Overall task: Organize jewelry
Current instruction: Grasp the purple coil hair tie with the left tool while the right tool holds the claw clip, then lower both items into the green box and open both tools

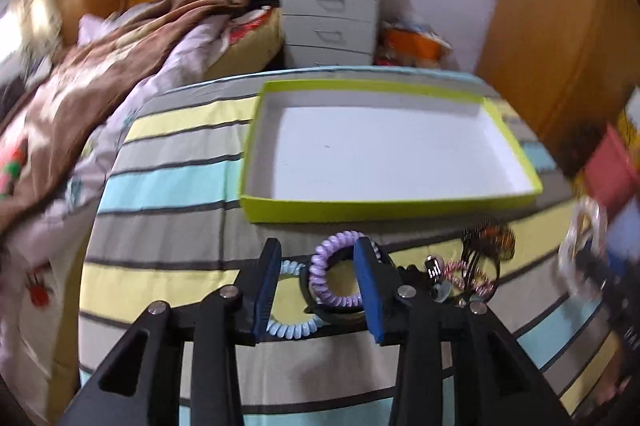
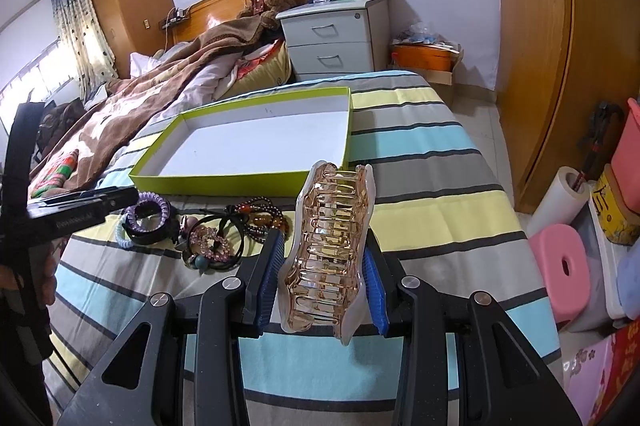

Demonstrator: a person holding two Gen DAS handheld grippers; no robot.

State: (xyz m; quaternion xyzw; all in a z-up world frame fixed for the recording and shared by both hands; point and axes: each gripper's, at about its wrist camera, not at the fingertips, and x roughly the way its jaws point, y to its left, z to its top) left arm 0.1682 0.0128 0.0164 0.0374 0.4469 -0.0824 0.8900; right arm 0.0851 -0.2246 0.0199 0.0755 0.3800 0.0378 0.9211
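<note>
Your right gripper [image 2: 324, 278] is clamped on a clear amber hair claw [image 2: 330, 254], held upright above the striped bedspread [image 2: 432, 193], near the front edge of the green tray [image 2: 224, 181]. Your left gripper [image 1: 320, 290] has its fingers apart, poised over the purple coil hair tie [image 1: 334, 274] and pale blue coil tie [image 1: 292, 326] lying in the jewelry heap just before the tray
</note>
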